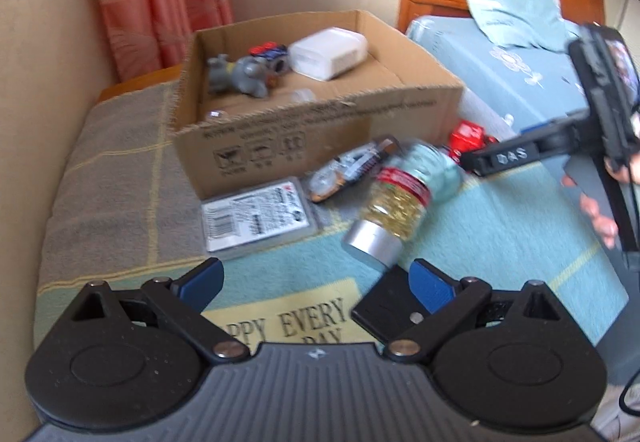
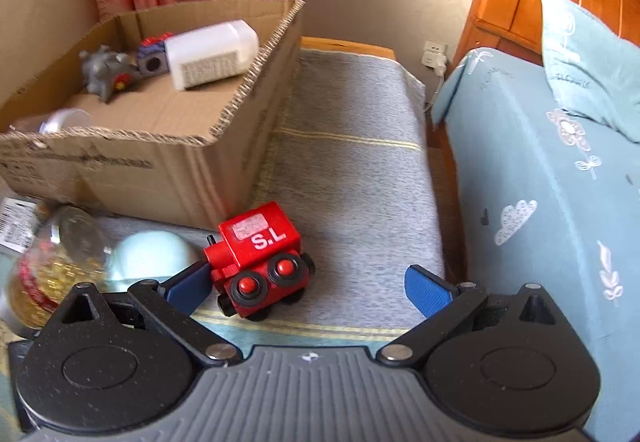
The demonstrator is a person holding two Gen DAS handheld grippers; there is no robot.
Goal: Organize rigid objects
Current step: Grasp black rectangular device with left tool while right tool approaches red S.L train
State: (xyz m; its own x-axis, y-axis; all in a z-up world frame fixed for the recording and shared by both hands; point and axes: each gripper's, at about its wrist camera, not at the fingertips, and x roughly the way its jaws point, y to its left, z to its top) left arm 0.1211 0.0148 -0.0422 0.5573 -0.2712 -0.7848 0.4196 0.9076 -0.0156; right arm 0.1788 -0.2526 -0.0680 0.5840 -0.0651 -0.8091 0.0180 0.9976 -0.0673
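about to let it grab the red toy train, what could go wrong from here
The open right gripper sits off-centre: its left finger is at the red wooden toy train, the right one far away, so closing may push or twist it. The clear silver-capped bottle of yellow capsules lies on its side close by and could roll if bumped.

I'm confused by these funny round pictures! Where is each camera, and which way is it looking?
Left wrist: rides on the left tool, open, looking at the cardboard box and capsule bottle; the right tool's body shows too.
Right wrist: rides on the right tool, open, looking at the red toy train; no hand shows.
Both see the box, bottle, train and bed.
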